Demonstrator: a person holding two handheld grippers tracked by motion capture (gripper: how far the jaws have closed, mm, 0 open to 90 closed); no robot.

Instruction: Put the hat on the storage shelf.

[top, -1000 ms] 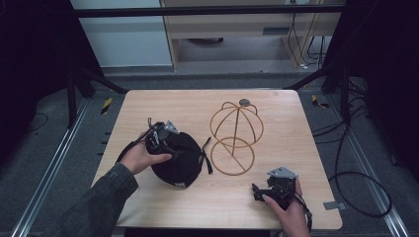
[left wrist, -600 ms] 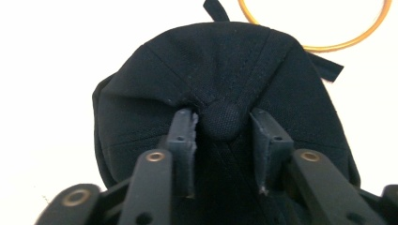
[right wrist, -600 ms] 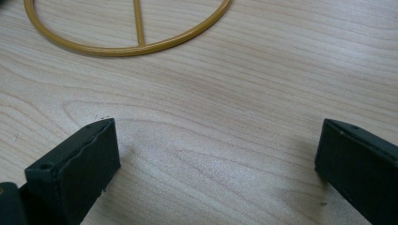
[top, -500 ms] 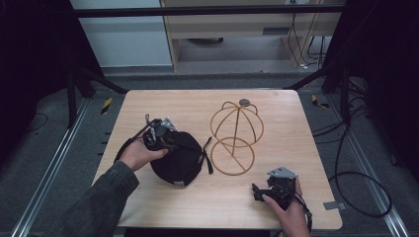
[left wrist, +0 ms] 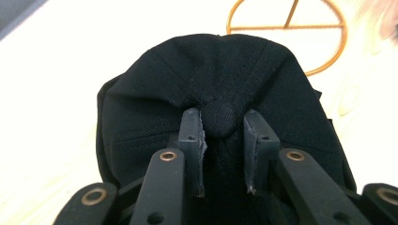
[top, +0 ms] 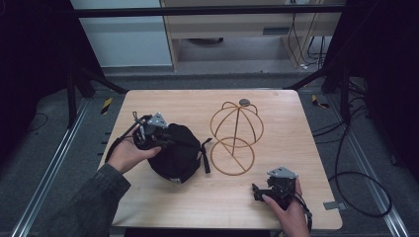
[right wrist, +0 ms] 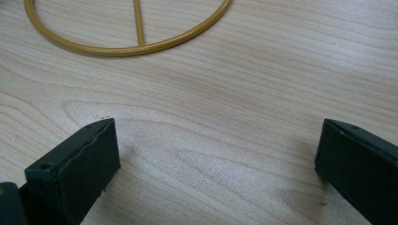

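The left gripper (left wrist: 224,117) pinches the crown button of the black cap (top: 174,150) at the table's left, beside the wire hat stand (top: 236,136); that small bunched hold could slip on a lift, dropping the cap. The left hand (top: 127,154) reaches in low from the left; the right gripper (right wrist: 216,154) rests near the front edge, jaws wide apart, holding nothing.

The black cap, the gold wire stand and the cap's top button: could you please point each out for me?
black cap (top: 174,154): high view, on its crown.
gold wire stand (top: 236,123): high view, on the dome's centre wire.
top button (left wrist: 220,119): left gripper view, on the button's face.
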